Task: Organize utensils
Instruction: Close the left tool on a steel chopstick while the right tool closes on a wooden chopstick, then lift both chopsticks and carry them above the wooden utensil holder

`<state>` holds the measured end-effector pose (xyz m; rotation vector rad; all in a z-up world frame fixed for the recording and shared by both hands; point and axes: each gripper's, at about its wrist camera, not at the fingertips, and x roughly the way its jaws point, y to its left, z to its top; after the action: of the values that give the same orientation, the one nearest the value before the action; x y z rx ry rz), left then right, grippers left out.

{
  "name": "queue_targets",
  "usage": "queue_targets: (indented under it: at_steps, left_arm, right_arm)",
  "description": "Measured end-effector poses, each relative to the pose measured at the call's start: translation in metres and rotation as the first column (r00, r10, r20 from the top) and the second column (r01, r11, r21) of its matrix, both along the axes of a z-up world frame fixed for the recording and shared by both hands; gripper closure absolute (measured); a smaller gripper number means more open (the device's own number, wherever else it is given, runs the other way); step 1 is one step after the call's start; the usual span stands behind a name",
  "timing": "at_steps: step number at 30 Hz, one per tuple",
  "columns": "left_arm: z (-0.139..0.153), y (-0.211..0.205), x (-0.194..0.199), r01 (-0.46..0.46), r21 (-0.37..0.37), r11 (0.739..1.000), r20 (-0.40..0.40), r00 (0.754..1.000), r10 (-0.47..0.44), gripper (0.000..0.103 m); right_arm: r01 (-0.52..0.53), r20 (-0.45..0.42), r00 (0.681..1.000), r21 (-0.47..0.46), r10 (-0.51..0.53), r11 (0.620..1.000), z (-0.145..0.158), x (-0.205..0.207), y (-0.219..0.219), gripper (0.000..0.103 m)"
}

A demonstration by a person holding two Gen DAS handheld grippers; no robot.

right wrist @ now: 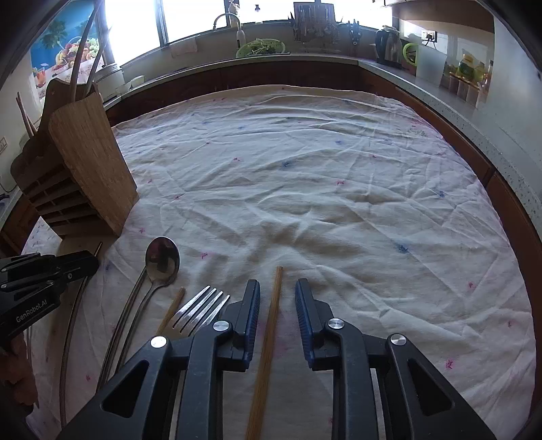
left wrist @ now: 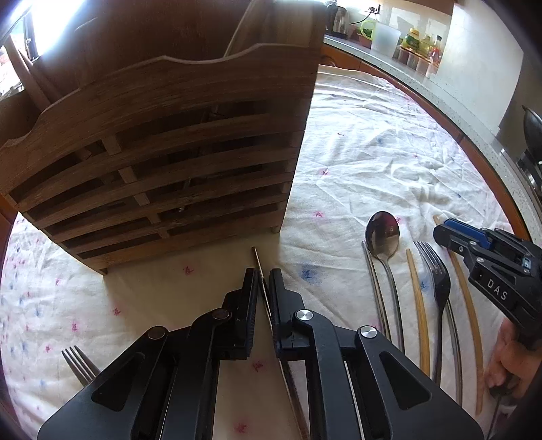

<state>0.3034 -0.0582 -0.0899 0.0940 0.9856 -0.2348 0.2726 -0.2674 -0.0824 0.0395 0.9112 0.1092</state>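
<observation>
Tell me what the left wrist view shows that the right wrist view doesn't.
Only the left wrist view shows a second fork lying at the left on the cloth, and the wooden holder's slatted front close up. Only the right wrist view shows the sink by the window and the far tablecloth. Both show the spoon, the fork beside it, wooden chopsticks, the kettle, and the left gripper closed around a thin metal utensil.

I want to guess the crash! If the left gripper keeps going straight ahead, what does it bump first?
Probably the wooden utensil holder, standing right ahead of the left gripper. Depth is hard to judge.
</observation>
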Motion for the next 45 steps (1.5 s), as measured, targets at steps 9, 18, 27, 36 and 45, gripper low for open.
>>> queue_targets:
  at_steps: [9, 18, 27, 36, 45]
  left_arm:
    - [0.009, 0.018, -0.017, -0.008, -0.070, 0.997, -0.006, 1.000, 0.007, 0.099]
    - [0.052, 0.062, -0.063, -0.009, -0.224, 0.975, 0.051, 0.998, 0.021, 0.099]
    - [0.094, 0.092, -0.109, -0.005, -0.320, 0.947, 0.152, 0.987, 0.056, 0.099]
    - [0.137, 0.097, -0.138, 0.016, -0.368, 0.930, 0.239, 0.968, 0.078, 0.099]
    - [0.157, 0.105, -0.148, 0.018, -0.385, 0.923, 0.315, 0.942, 0.113, 0.099]
  right_arm:
    - [0.004, 0.011, 1.000, 0.091, -0.005, 0.996, 0.008, -0.008, -0.010, 0.098]
    - [-0.010, 0.115, 0.993, 0.191, -0.013, 0.981, 0.059, -0.043, -0.016, 0.098]
    - [-0.036, 0.221, 0.975, 0.241, -0.018, 0.970, 0.106, -0.079, -0.016, 0.098]
    - [-0.076, 0.320, 0.947, 0.255, -0.010, 0.964, 0.147, -0.111, -0.012, 0.098]
    - [-0.114, 0.399, 0.917, 0.255, 0.003, 0.960, 0.177, -0.123, -0.003, 0.098]
